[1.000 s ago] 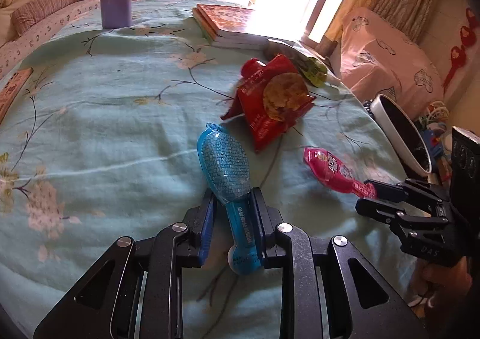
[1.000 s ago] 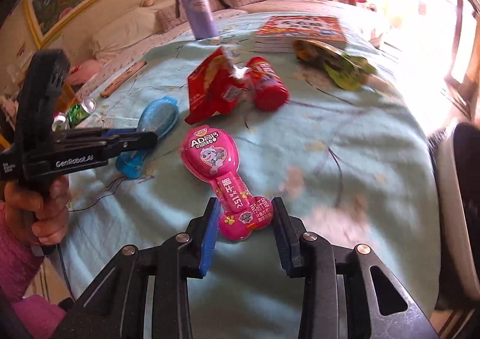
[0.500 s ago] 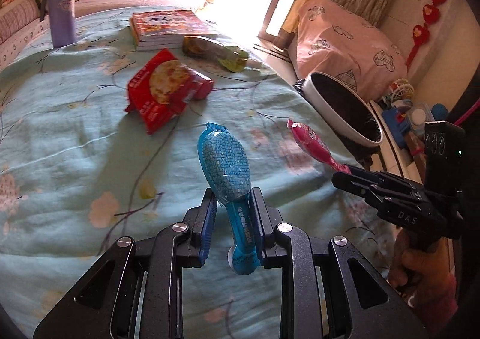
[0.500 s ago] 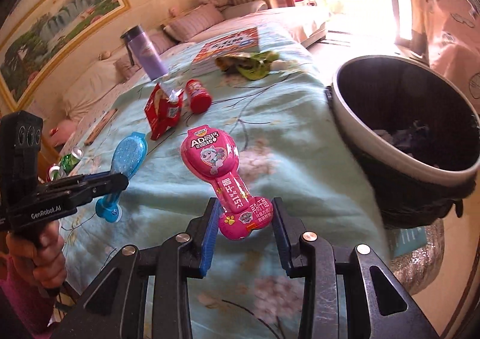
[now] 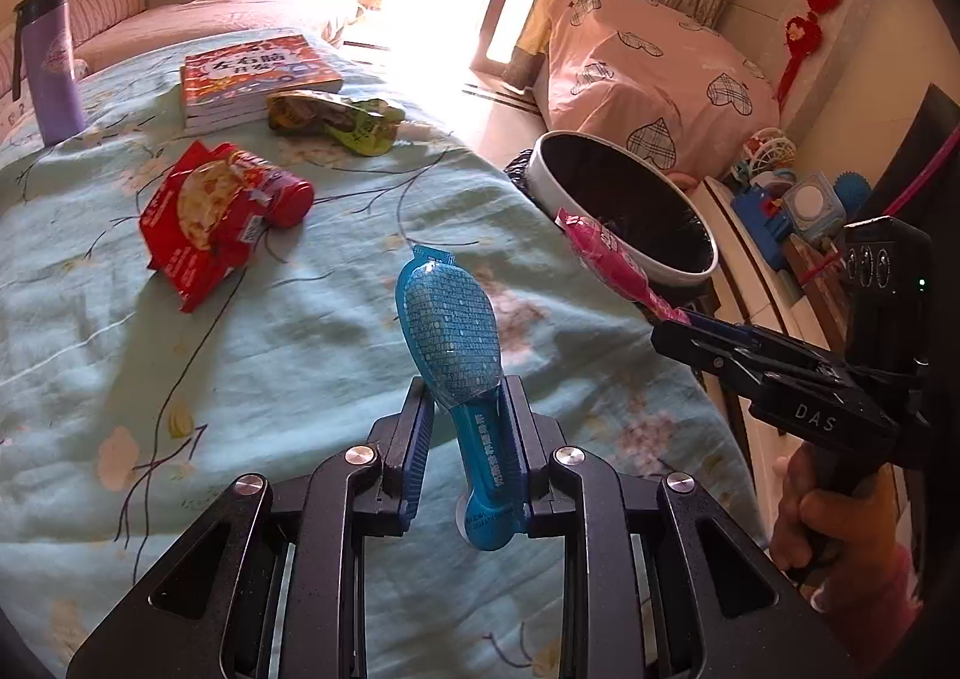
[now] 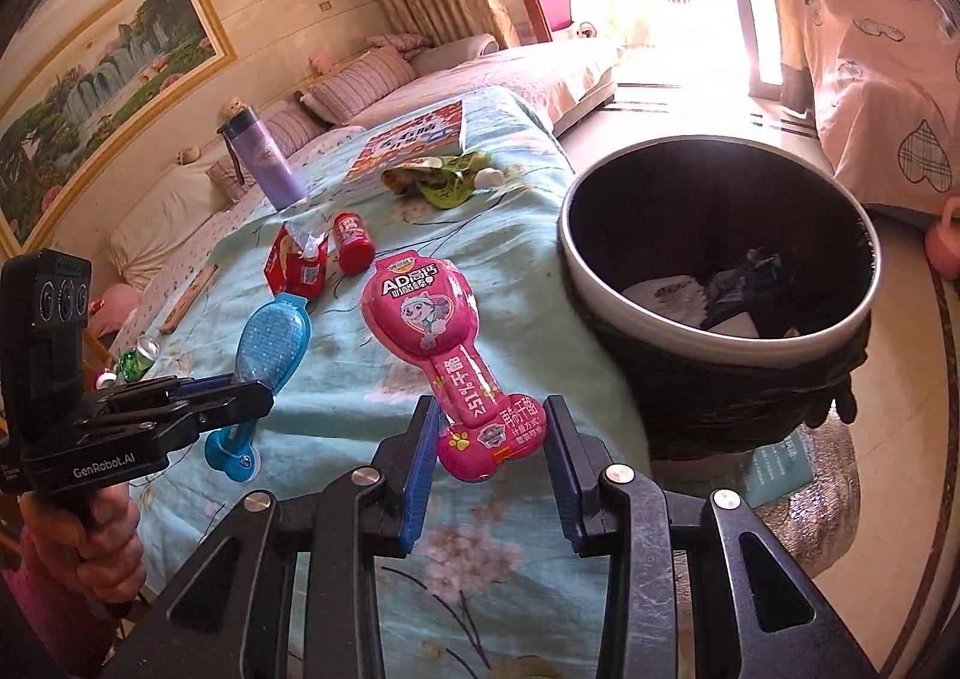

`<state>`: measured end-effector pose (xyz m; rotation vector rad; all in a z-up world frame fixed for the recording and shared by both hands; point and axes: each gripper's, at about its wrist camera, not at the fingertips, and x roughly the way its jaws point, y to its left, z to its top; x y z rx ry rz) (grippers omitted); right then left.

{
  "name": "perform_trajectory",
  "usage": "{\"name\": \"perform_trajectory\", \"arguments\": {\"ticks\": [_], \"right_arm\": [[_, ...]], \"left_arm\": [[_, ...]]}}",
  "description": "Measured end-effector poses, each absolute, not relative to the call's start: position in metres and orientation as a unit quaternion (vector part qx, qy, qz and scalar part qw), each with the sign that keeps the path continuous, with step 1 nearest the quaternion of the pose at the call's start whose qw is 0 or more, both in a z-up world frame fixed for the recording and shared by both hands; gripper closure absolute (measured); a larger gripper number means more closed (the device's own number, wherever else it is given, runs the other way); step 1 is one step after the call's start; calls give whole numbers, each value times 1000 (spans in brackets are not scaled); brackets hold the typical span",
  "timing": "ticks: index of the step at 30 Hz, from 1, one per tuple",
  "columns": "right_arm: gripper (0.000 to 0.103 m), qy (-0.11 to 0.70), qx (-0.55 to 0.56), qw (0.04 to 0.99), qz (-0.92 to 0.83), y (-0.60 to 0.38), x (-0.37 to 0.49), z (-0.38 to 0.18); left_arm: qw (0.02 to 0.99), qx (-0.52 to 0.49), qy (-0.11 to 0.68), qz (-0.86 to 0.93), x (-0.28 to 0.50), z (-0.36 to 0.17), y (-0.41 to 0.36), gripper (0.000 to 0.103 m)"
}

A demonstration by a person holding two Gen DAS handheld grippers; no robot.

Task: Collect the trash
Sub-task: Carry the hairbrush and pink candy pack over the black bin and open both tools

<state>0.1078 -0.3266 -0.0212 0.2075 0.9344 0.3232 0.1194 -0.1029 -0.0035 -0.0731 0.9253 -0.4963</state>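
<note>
Both hands are swinging their loads off the bed and toward the bin, which a second ago sat at the edge of each view and is now filling the right of the right wrist view. Furthest left on the blue floral bedspread [image 5: 252,355], a purple bottle [image 5: 51,72] is standing upright, with a stack of books [image 5: 255,78] beyond it; neither is looking like trash. Remaining litter is lying between them and the bed edge: a red snack bag [image 5: 192,223] touching a small red can [image 5: 282,190], and a green wrapper [image 5: 336,120] against the books. The left gripper [image 5: 471,433] is clenching the narrow neck of a blue packet [image 5: 450,331], holding it clear of the cover with the wide end forward, presumably so it drops cleanly. To its right, the right gripper [image 6: 489,442] is clamping the bone-shaped base of a pink packet [image 6: 420,313] in like manner, lifted above the bed edge. The black-lined trash bin [image 6: 708,337] is standing on the floor just beside the bed, already holding some refuse. Neither packet is yet over its mouth; the pink one is nearer.
</note>
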Motion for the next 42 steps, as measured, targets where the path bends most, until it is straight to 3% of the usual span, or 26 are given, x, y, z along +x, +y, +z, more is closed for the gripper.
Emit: {"name": "perform_trajectory", "arguments": {"ticks": [22, 42], "right_arm": [[68, 424, 101, 896, 85, -399, 120, 2], [68, 441, 96, 891, 53, -442, 159, -10]], "left_arm": [[855, 5, 423, -299, 159, 24, -198, 82], [843, 29, 443, -305, 203, 12, -250, 82]]}}
